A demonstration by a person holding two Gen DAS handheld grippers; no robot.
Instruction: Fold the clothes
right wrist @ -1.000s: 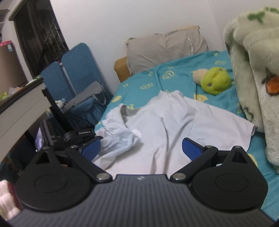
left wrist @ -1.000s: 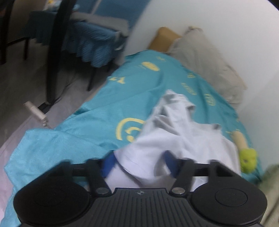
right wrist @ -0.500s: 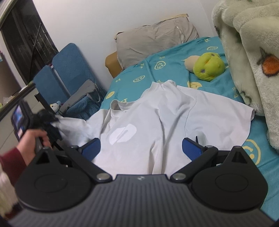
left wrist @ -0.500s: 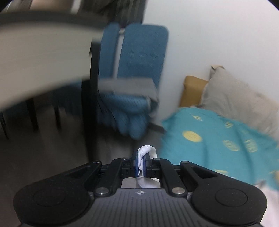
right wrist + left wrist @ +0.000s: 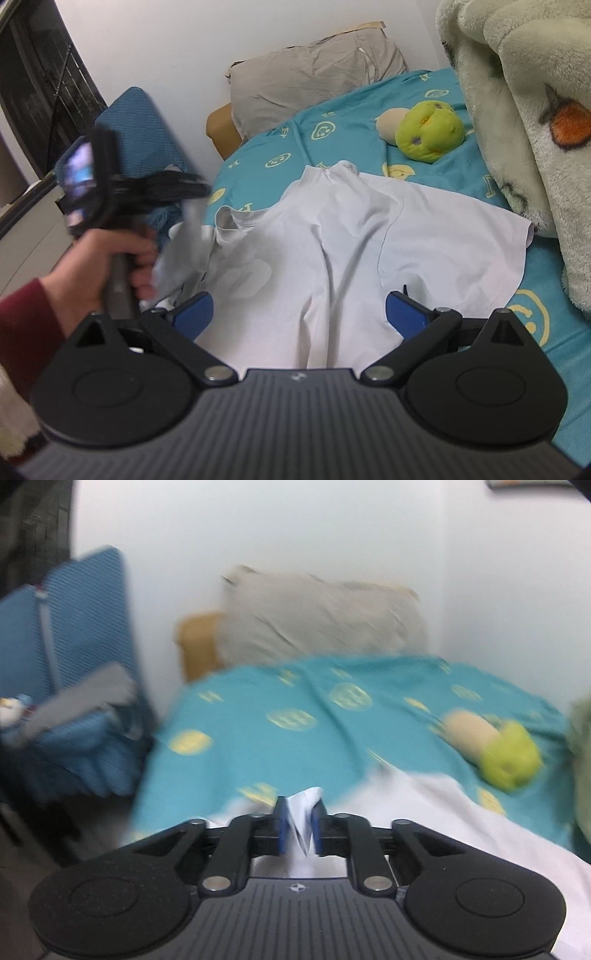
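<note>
On a bed with a teal sheet [image 5: 343, 122], a white T-shirt [image 5: 332, 258] lies spread just beyond the right gripper [image 5: 299, 314], whose jaws hang wide and empty. At near left, the left gripper [image 5: 299, 825], jaws opening, has a fold of the shirt's sleeve between its pads. Farther off sit a green plush toy [image 5: 430, 134] and a pillow [image 5: 314, 74]. The sleeve fold appears under way; next, laying it flat across the chest.
</note>
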